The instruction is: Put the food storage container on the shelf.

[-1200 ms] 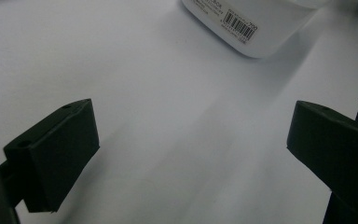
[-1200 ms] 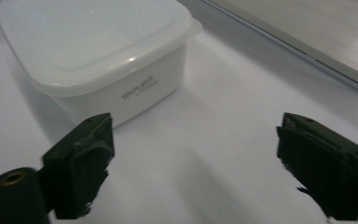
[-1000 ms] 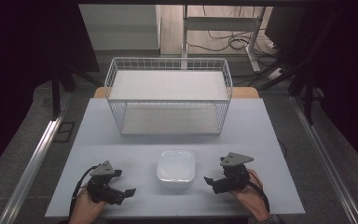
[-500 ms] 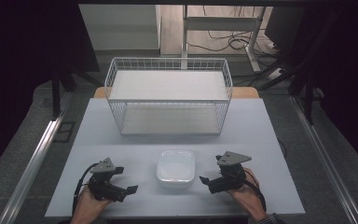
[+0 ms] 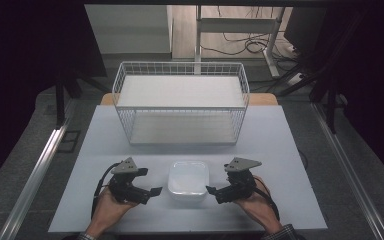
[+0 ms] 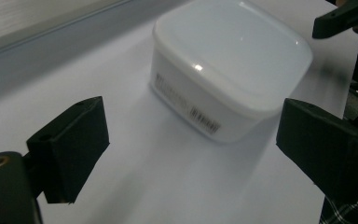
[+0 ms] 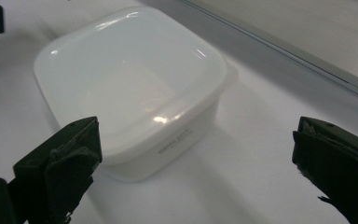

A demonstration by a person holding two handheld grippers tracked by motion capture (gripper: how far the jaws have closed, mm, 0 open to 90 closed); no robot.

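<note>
Nothing printed can be read. The white box [image 6: 228, 60] carries a label strip with a barcode [image 6: 204, 119] on its side wall in the left gripper view, and a short line of faint print [image 7: 176, 141] on its wall in the right gripper view, both too small and blurred to make out.

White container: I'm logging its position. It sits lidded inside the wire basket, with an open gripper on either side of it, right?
Not quite. The white container sits lidded on the table, in front of the wire basket, not inside it, as the high view shows. The left gripper and right gripper do flank it, open.
</note>
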